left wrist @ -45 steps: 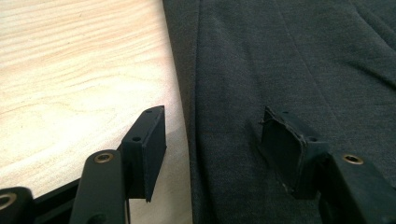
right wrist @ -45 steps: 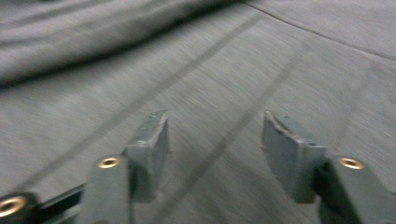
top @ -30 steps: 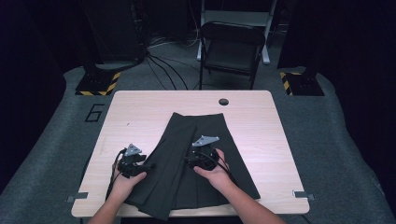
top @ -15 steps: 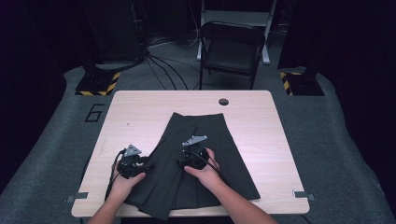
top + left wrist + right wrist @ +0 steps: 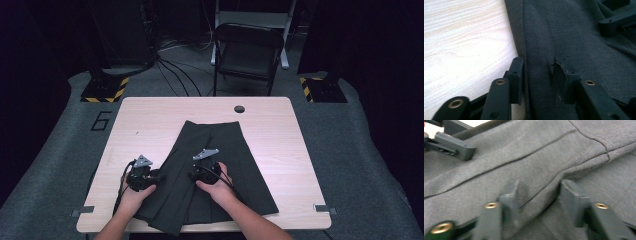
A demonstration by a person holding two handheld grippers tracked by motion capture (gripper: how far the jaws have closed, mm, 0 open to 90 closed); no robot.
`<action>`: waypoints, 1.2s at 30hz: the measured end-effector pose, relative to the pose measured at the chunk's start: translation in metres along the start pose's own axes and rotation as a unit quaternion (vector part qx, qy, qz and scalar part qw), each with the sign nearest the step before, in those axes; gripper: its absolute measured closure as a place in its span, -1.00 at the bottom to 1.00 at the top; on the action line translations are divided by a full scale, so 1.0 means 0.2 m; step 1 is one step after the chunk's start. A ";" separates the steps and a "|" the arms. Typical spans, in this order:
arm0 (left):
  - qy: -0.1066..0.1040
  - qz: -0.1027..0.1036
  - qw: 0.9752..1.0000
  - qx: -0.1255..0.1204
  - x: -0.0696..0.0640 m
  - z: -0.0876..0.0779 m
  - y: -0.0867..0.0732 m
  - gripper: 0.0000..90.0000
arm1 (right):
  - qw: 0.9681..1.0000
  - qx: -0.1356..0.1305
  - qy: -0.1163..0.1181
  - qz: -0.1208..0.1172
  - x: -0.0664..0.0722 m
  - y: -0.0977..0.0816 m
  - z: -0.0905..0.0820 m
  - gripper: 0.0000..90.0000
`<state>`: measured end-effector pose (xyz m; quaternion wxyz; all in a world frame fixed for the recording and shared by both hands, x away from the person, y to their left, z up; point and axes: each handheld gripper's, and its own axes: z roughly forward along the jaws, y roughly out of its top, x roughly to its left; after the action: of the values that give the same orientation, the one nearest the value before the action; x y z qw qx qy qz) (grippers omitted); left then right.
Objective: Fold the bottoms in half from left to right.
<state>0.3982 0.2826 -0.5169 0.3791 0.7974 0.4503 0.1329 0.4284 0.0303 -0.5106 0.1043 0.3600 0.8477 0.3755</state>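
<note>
A dark grey pleated garment (image 5: 225,145) lies flat on the wooden table (image 5: 150,120), hem toward the person. My left gripper (image 5: 158,176) sits at its left edge. In the left gripper view its jaws (image 5: 540,75) straddle that edge: one on the wood beside the cloth (image 5: 574,37), the other denting the fabric. My right gripper (image 5: 193,176) rests on the middle of the garment. Its jaws (image 5: 541,192) stand either side of a raised fold of cloth (image 5: 536,157). Both pairs of jaws have just been closing, with fabric between them and a gap still showing.
A round cable hole (image 5: 239,108) is near the table's far edge. Behind the table stand a folding chair (image 5: 247,50) and two stands with yellow-black striped bases (image 5: 105,90) (image 5: 320,85). Bare wood (image 5: 461,37) lies left of the garment.
My right gripper has shifted left and slightly down onto the garment's centre fold. The left gripper has stayed at the left edge.
</note>
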 end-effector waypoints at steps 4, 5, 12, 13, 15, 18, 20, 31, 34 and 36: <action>0.005 0.006 1.000 0.003 -0.01 -0.01 0.01 0.55 | 1.000 -0.010 0.001 -0.022 0.01 0.02 -0.02 0.61; 0.004 0.002 1.000 0.002 -0.01 -0.01 0.01 0.60 | 1.000 -0.015 0.002 -0.023 0.01 0.02 -0.02 0.68; 0.006 0.007 1.000 0.001 -0.02 -0.03 0.04 0.82 | 0.999 -0.033 0.008 -0.032 0.01 0.07 -0.07 0.93; 0.006 0.009 1.000 -0.004 -0.02 -0.04 0.04 0.84 | 0.999 -0.038 0.008 -0.030 0.02 0.08 -0.08 0.93; 0.005 0.014 1.000 -0.004 -0.03 -0.05 0.06 0.88 | 0.999 -0.041 0.009 -0.029 0.02 0.10 -0.10 0.94; -0.002 0.012 1.000 -0.015 -0.05 -0.07 0.07 0.88 | 0.998 -0.047 0.008 -0.031 0.01 0.13 -0.13 0.95; -0.004 0.014 1.000 -0.021 -0.06 -0.08 0.09 0.89 | 0.998 -0.051 0.008 -0.032 0.00 0.15 -0.16 0.95; -0.023 0.057 0.998 -0.031 -0.15 -0.14 0.20 0.89 | 0.996 -0.079 0.006 -0.034 -0.06 0.30 -0.38 0.96; -0.031 0.064 0.997 -0.028 -0.18 -0.14 0.25 0.89 | 0.995 -0.084 -0.002 -0.046 -0.08 0.34 -0.44 0.96; -0.042 0.062 0.997 -0.024 -0.20 -0.13 0.29 0.89 | 0.995 -0.083 -0.010 -0.045 -0.11 0.35 -0.46 0.96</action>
<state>0.3966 0.2447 -0.4527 0.4075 0.8193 0.3807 0.1331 0.4394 -0.0046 -0.3986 0.1594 0.3150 0.8277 0.4361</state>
